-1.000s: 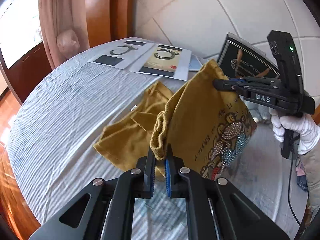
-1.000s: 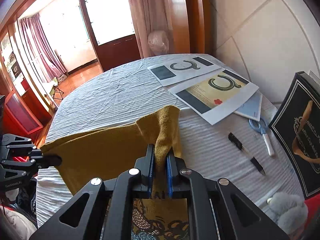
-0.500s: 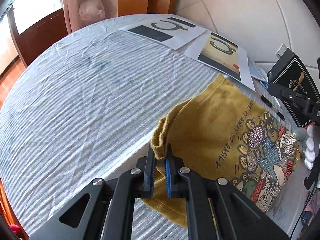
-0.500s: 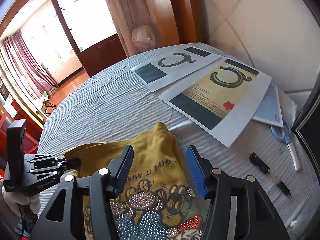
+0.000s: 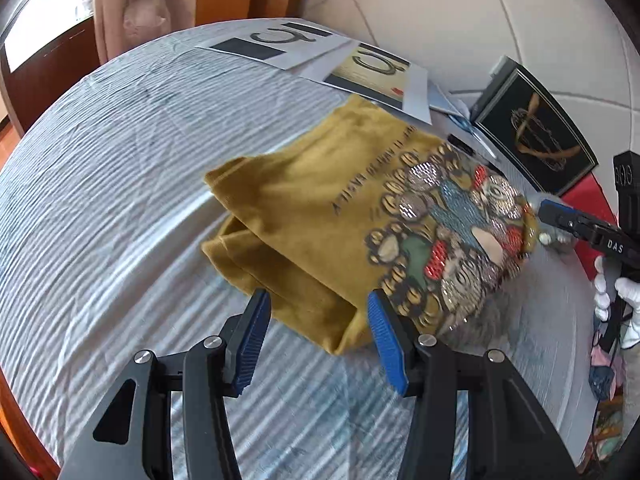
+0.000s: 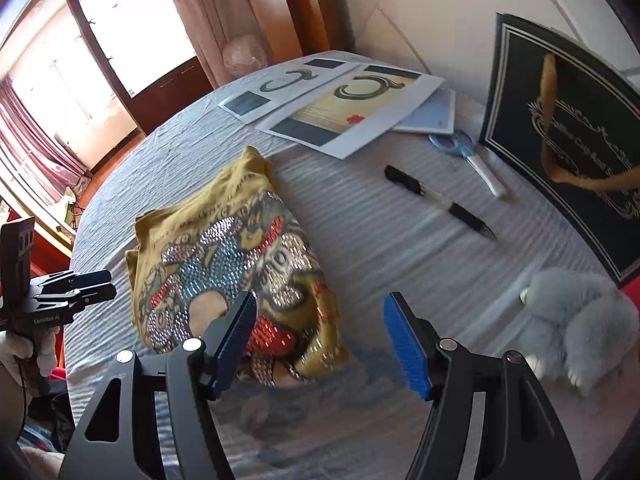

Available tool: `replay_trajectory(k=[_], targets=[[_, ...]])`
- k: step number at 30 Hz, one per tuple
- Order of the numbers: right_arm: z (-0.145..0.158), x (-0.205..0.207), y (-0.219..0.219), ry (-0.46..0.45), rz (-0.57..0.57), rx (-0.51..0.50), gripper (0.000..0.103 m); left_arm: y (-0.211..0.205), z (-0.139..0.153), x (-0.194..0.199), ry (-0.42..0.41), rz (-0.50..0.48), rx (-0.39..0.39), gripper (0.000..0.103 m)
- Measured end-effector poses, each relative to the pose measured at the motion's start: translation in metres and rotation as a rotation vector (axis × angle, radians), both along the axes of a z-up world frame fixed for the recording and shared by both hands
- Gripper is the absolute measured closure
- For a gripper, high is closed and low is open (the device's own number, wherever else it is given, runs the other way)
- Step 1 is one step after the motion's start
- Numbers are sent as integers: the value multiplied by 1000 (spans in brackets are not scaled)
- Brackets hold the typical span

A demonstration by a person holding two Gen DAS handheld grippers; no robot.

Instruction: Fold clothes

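Observation:
A mustard-yellow shirt with a sequin picture lies folded on the striped tablecloth. It also shows in the right wrist view, picture side up. My left gripper is open and empty, its blue pads just in front of the shirt's near edge. My right gripper is open and empty, hovering over the shirt's near corner. The right gripper also shows in the left wrist view at the shirt's far right side. The left gripper shows in the right wrist view at the left.
Two printed sheets lie at the table's far side. A black pen, blue scissors, a dark framed box and a grey plush toy are to the right. Curtains and a window stand behind.
Both grippers held the shirt up, laid it down on the table and let go. The right opened first, then the left. Both have drawn back a little.

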State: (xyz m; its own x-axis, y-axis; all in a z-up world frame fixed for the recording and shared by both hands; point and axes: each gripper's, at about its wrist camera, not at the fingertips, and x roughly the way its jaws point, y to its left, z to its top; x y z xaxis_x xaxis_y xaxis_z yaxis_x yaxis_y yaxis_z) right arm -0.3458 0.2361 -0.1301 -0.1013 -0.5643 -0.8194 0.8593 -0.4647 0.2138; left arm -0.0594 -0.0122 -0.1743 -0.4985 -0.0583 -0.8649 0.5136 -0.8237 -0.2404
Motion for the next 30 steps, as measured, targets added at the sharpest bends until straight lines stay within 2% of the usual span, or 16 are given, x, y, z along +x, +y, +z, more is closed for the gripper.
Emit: replay_trajectory(k=[5, 8, 12, 15, 17, 18, 19, 20, 21, 23, 26, 27, 30], targets=[[-11, 4, 27, -13, -24, 22, 27, 25, -15, -9, -15, -24, 65, 52], [-17, 7, 34, -9, -7, 43, 26, 37, -19, -14, -17, -36, 80, 52], [-22, 13, 29, -1, 52, 52, 24, 51, -22, -28, -18, -55, 61, 52], [-26, 16, 19, 16, 103, 51, 19, 58, -22, -40, -20, -68, 28, 52], [-30, 17, 8, 29, 128, 46, 19, 59, -20, -46, -6, -75, 7, 59], [-32, 17, 3, 36, 141, 44, 20, 58, -17, -50, 3, -81, 2, 71], [-34, 16, -2, 12, 151, 36, 35, 56, -14, -53, 13, -85, -3, 80], [-35, 15, -7, -12, 161, 29, 59, 52, -7, -54, 32, -74, -10, 83], [-38, 13, -11, -40, 159, 30, 66, 49, 0, -56, 51, -63, -16, 86], [-42, 9, -15, -56, 138, 60, 77, 39, 14, -56, 93, -33, -30, 86], [-50, -6, -7, -55, 54, 119, 78, 22, 22, -65, 80, -23, -39, 81], [-51, -11, -3, -68, 37, 116, 77, 23, 20, -64, 70, -31, -37, 73], [-43, -9, 12, -100, 18, 47, 76, 24, 13, -61, 41, -56, -32, 65]])
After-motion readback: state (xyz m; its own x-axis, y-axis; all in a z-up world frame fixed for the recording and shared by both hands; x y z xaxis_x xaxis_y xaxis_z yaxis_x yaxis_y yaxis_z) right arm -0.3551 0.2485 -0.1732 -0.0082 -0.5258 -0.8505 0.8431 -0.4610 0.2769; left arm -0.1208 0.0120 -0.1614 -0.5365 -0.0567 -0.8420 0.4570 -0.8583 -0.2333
